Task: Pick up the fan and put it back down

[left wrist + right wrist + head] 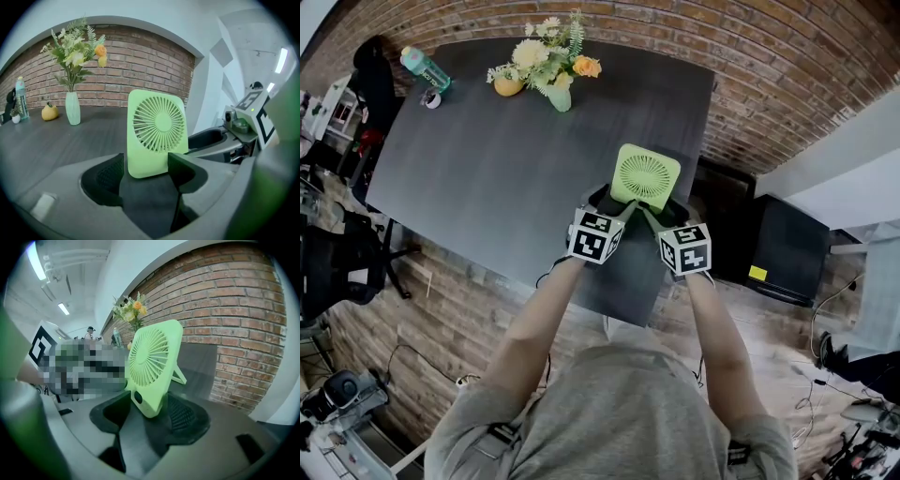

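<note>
Head view shows the green fan (645, 176) standing at 1 o'clock of centre, near the right edge of the dark table (487, 159). The left gripper (612, 204) is at its 7 o'clock and the right gripper (661, 214) at its 5 o'clock. We judge the grasp is only being set up: the fan seems to rest on its kickstand (180, 376). Both pairs of jaws gape wide, straddling the fan's lower edge, pads close beside it but unclenched. Next we must squeeze evenly, then lift together.

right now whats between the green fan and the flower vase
Nothing: only bare dark tabletop lies between the fan and the vase. The head view shows it, and the left gripper view agrees.
</note>
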Tool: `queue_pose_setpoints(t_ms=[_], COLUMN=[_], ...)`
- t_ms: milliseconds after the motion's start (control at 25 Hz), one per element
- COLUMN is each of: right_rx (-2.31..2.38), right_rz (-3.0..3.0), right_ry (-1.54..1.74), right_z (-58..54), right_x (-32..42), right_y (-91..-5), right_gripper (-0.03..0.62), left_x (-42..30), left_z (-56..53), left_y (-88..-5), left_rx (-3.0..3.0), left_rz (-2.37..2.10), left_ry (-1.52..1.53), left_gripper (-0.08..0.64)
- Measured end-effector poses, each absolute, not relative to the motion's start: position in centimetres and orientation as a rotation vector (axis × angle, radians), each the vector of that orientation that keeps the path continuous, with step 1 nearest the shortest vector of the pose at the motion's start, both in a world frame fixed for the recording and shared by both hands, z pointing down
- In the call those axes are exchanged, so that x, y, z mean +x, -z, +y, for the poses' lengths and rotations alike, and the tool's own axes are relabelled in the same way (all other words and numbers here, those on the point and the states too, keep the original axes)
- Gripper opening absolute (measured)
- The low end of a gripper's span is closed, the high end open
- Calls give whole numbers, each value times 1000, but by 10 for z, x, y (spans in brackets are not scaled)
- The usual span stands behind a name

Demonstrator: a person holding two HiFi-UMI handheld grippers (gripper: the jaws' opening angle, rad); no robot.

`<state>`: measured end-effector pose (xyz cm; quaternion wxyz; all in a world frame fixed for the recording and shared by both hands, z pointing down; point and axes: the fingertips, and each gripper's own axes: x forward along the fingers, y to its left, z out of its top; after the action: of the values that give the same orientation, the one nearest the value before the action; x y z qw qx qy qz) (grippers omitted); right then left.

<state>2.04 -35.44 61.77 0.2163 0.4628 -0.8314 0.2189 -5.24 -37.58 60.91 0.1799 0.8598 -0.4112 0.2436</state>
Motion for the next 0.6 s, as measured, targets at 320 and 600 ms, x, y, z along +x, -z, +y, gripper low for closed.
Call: queue_pose_setpoints(t_ms=[320,600], right_rx=[1314,1320], right_rz=[-2349,-2426], right_ry=[-551,-491], right_z=[-316,-269], right_x=[25,19], right_y=[-592,-559], right_gripper=[233,232], left_x=[-52,-48], left_z=[-337,-286], left_y=[-585,-554], left_rx=[2444,2452], left_rz=[-1223,-1260], left_ry=[-624,-506], left_gripper=[279,279])
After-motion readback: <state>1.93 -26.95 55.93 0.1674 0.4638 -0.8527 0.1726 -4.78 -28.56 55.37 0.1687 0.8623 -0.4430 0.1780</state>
